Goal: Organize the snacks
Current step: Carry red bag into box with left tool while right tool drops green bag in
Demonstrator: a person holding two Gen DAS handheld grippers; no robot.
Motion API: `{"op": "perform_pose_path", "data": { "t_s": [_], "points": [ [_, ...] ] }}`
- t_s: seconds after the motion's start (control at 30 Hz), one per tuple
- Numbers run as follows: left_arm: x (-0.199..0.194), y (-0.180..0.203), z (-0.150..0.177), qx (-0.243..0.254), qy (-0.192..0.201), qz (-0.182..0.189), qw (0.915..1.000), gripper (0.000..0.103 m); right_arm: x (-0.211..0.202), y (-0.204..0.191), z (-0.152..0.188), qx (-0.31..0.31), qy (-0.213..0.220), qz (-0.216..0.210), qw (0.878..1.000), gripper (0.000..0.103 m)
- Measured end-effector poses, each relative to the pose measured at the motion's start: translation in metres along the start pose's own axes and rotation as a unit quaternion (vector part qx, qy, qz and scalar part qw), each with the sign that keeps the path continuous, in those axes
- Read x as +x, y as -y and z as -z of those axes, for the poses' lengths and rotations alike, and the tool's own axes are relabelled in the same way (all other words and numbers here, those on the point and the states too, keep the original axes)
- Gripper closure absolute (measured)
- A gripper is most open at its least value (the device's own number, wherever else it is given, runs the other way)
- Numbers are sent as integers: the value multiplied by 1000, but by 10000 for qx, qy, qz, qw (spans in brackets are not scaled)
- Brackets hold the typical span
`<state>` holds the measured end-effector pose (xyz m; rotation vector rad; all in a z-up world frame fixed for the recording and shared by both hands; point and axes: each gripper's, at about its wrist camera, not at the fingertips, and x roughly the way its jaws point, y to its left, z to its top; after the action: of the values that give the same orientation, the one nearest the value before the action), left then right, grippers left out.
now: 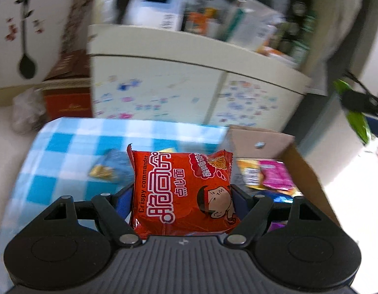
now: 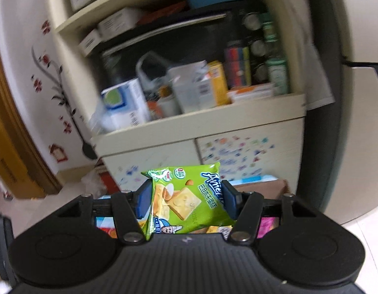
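Between your left gripper's jaws sits a red crinkly noodle packet, clamped by its sides; your right gripper pinches a green foil cracker pouch. Both look light, soft, crushable, so hold gently.

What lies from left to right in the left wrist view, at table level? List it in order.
Checked tablecloth → blurred blue and yellow snack bag → red noodle packet, clamped in the left gripper → cardboard box holding a pink packet.
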<state>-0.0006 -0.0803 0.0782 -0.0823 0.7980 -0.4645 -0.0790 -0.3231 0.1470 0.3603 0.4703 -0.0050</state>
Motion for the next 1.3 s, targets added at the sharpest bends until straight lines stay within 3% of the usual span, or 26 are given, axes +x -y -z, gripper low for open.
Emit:
{"op": "perform_pose_path", "data": {
  "t_s": [0.23, 0.47, 1.0, 1.17, 1.23, 1.3],
  "points": [
    [3, 43, 11, 517, 59, 749, 9958, 21, -4, 25, -8, 387, 66, 298, 9988, 44],
    [7, 72, 21, 780, 40, 1246, 9891, 21, 0, 36, -6, 591, -80, 485, 9970, 44],
    [29, 97, 34, 959, -183, 1491, 9840, 18, 6, 50, -5, 830, -192, 748, 9936, 44],
    [29, 99, 33, 872, -115, 1460, 9854, 7, 11, 58, -2, 1037, -291, 911, 9900, 35],
    [26, 99, 30, 853, -59, 1462, 9855, 6, 12, 60, -1, 1091, -300, 946, 9891, 27],
    [22, 97, 27, 860, -6, 1441, 9858, 6, 11, 59, -2, 1095, -247, 932, 9893, 26]
  ]
}}
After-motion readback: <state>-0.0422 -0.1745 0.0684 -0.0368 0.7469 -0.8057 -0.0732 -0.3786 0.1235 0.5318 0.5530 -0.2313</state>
